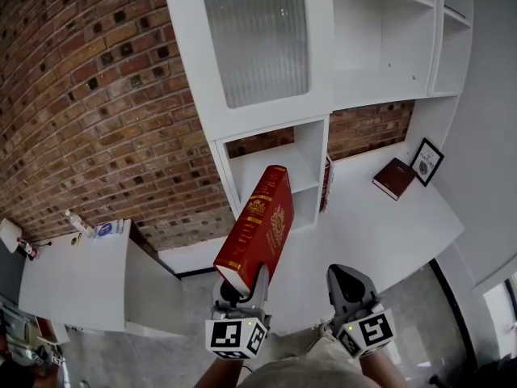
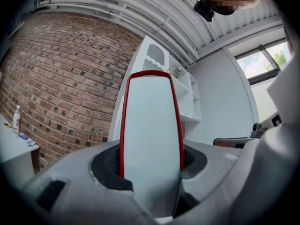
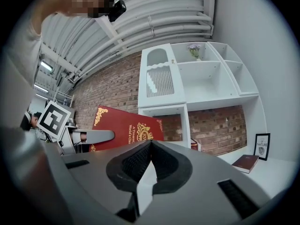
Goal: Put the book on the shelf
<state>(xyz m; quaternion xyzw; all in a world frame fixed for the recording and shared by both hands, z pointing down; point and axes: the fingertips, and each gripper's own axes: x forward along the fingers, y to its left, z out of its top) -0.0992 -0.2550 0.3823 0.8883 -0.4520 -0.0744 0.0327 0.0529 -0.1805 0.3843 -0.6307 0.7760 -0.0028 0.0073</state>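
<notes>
A thick red book (image 1: pixel 256 227) with gold ornament stands tilted in the air in front of the white shelf unit (image 1: pixel 323 95). My left gripper (image 1: pixel 245 288) is shut on its lower end. In the left gripper view the book's white page edge (image 2: pixel 151 125) fills the gap between the jaws of the left gripper (image 2: pixel 151 168), and both pads press on the red covers. My right gripper (image 1: pixel 349 280) hangs to the right of the book and apart from it. Seen in its own view, the right gripper (image 3: pixel 149 146) is shut with nothing in it, and the book's cover (image 3: pixel 123 130) shows behind.
An open cubby (image 1: pixel 279 166) lies just beyond the book, under a ribbed-glass door (image 1: pixel 257 43). A dark red book (image 1: pixel 394 177) lies flat on the white counter (image 1: pixel 363 217) beside a framed picture (image 1: pixel 426 161). Another book (image 1: pixel 326 183) stands against the cubby's side. A white table (image 1: pixel 73 277) stands at left.
</notes>
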